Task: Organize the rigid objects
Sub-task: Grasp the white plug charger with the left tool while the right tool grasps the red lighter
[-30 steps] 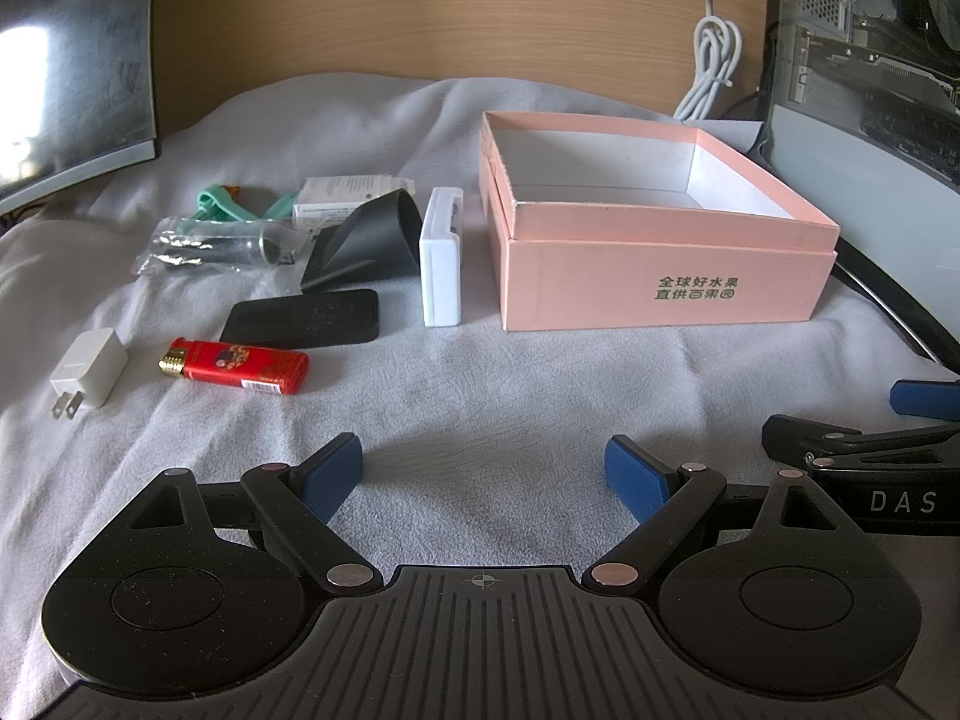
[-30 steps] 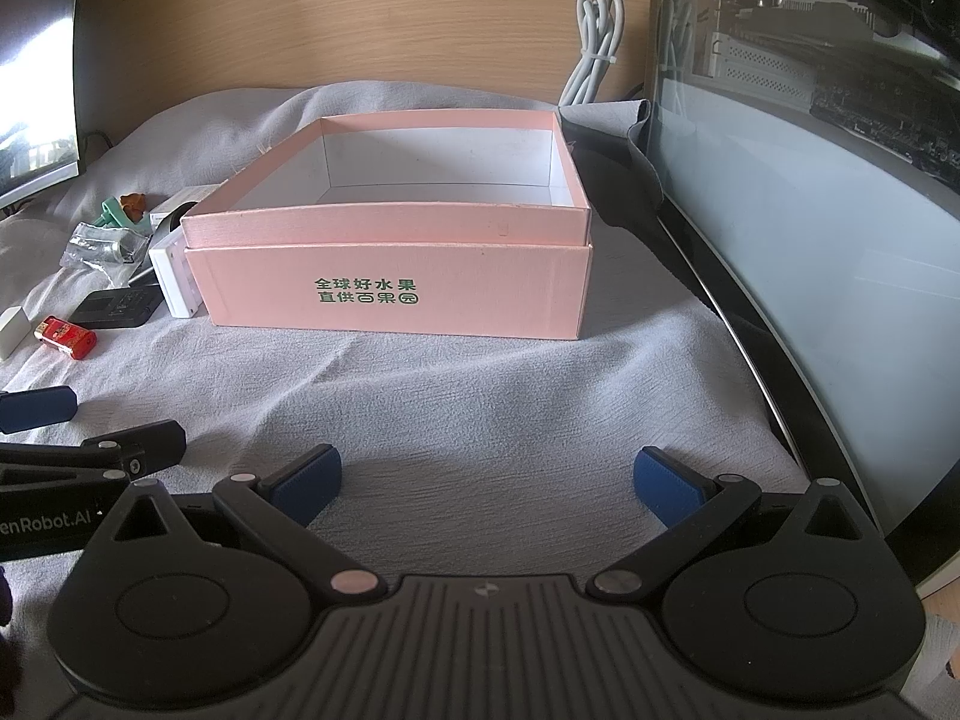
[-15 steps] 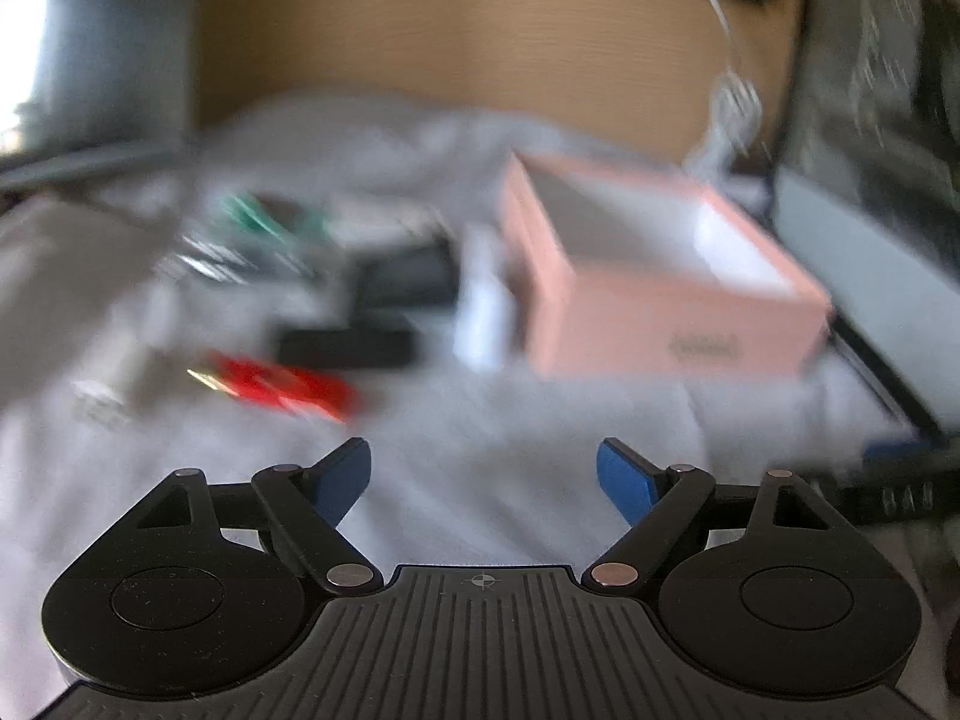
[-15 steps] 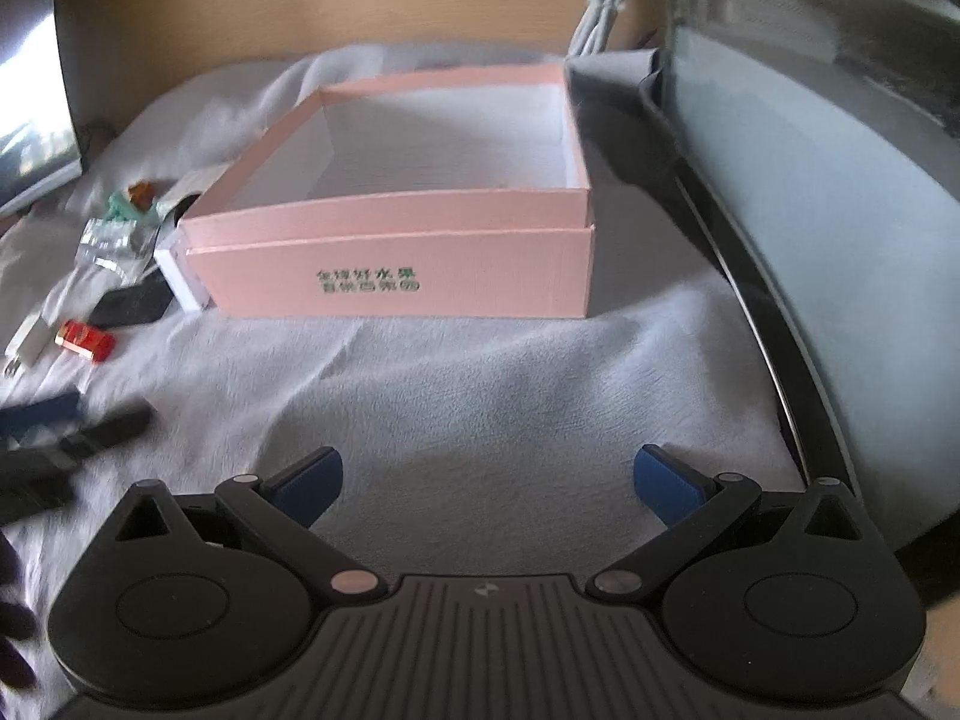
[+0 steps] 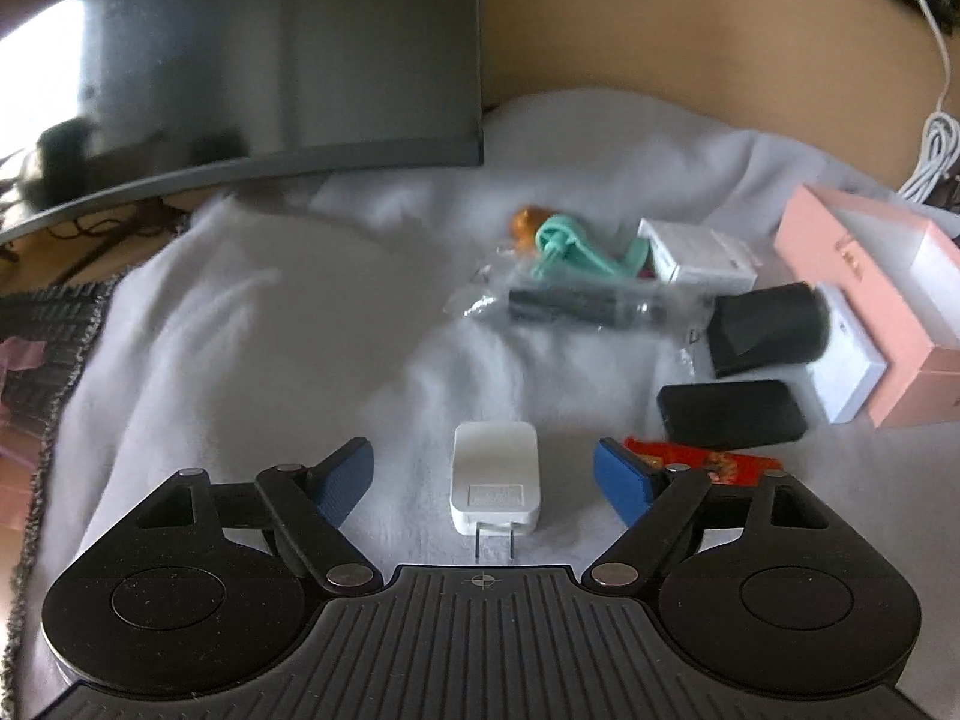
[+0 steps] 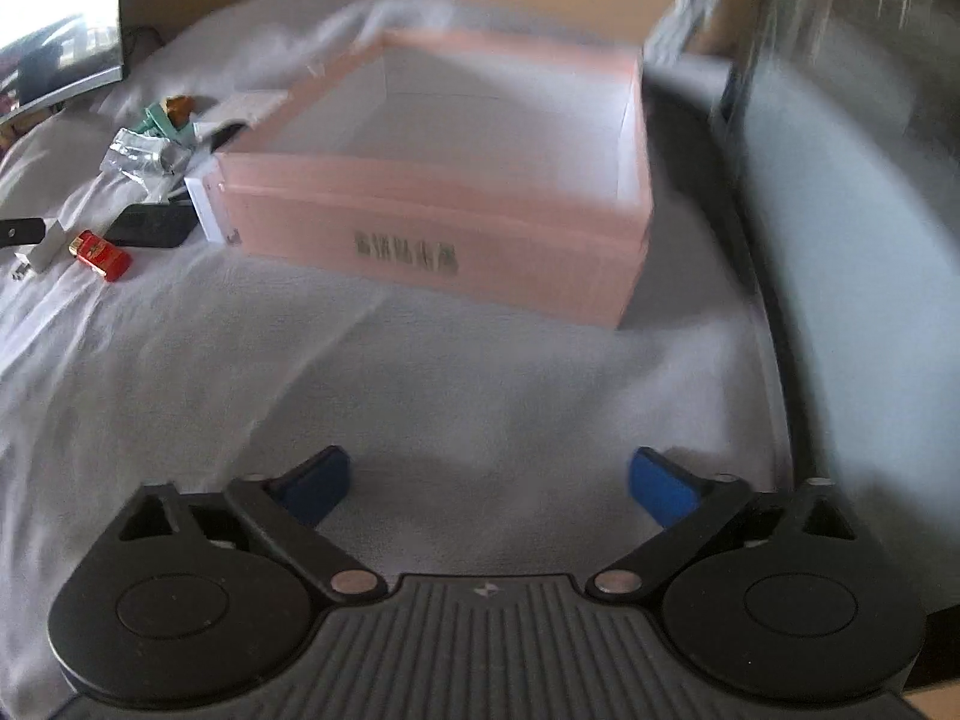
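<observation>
My left gripper (image 5: 483, 480) is open, with a white plug charger (image 5: 495, 489) lying on the cloth between its blue fingers, prongs toward me. A red lighter (image 5: 702, 461) lies just past the right finger. An open pink box (image 6: 480, 180), white inside, sits to the right; it also shows in the left wrist view (image 5: 870, 294). My right gripper (image 6: 486, 486) is open and empty above bare cloth in front of the box. The charger (image 6: 45, 243) and lighter (image 6: 99, 255) show at far left there.
Near the box lie a flat black case (image 5: 729, 414), a black cone-shaped piece (image 5: 768, 330), a white box (image 5: 846, 366), a bagged black item (image 5: 576, 306), a teal clip (image 5: 564, 246) and a small white carton (image 5: 696, 255). A dark monitor (image 5: 240, 60) stands at back left, a PC case (image 6: 870, 180) at right.
My left gripper has swung left and forward to straddle the white charger. My right gripper has tilted, and its view is blurred with motion.
</observation>
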A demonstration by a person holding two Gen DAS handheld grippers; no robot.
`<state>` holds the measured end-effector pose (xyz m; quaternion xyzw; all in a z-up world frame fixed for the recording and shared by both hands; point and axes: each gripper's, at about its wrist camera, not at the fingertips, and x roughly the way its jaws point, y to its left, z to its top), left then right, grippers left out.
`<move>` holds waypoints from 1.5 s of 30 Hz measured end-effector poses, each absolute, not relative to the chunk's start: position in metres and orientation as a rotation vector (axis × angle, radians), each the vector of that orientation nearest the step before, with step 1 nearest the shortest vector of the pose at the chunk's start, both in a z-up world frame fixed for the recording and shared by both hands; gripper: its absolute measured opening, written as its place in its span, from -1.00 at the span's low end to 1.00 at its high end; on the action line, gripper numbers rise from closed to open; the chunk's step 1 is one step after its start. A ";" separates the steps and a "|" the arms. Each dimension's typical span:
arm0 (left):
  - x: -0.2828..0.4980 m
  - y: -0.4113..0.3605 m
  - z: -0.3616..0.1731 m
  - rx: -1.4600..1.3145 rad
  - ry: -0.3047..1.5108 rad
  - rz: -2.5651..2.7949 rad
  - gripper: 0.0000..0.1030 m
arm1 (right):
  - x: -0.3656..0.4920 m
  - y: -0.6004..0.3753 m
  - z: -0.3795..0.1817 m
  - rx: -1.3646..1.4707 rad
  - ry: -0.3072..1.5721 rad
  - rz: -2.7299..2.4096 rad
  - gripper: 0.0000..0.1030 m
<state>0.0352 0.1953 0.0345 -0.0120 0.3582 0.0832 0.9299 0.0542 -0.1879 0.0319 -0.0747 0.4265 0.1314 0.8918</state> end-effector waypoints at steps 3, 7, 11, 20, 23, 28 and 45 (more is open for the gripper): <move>0.043 0.197 0.023 -0.037 0.771 0.157 0.44 | 0.030 -0.175 0.059 -0.206 0.695 0.275 0.85; 0.045 0.199 0.017 -0.030 0.778 0.145 -0.18 | 0.021 -0.156 0.091 -0.138 0.679 0.426 0.86; 0.042 0.198 0.019 -0.036 0.776 0.132 -0.28 | 0.016 -0.125 0.111 -0.118 0.642 0.517 0.84; -0.028 0.214 0.047 -0.234 0.715 0.148 -0.28 | 0.037 -0.043 0.095 -0.193 0.696 0.691 0.12; -0.054 0.215 0.059 -0.272 0.709 0.173 -0.28 | 0.045 -0.023 0.080 -0.219 0.715 0.731 0.11; -0.087 0.216 0.067 -0.337 0.689 0.189 -0.28 | 0.073 0.020 0.059 -0.295 0.721 0.785 0.05; -0.099 0.192 0.061 -0.345 0.754 0.126 -0.28 | 0.019 -0.049 0.063 -0.382 0.770 0.931 -0.22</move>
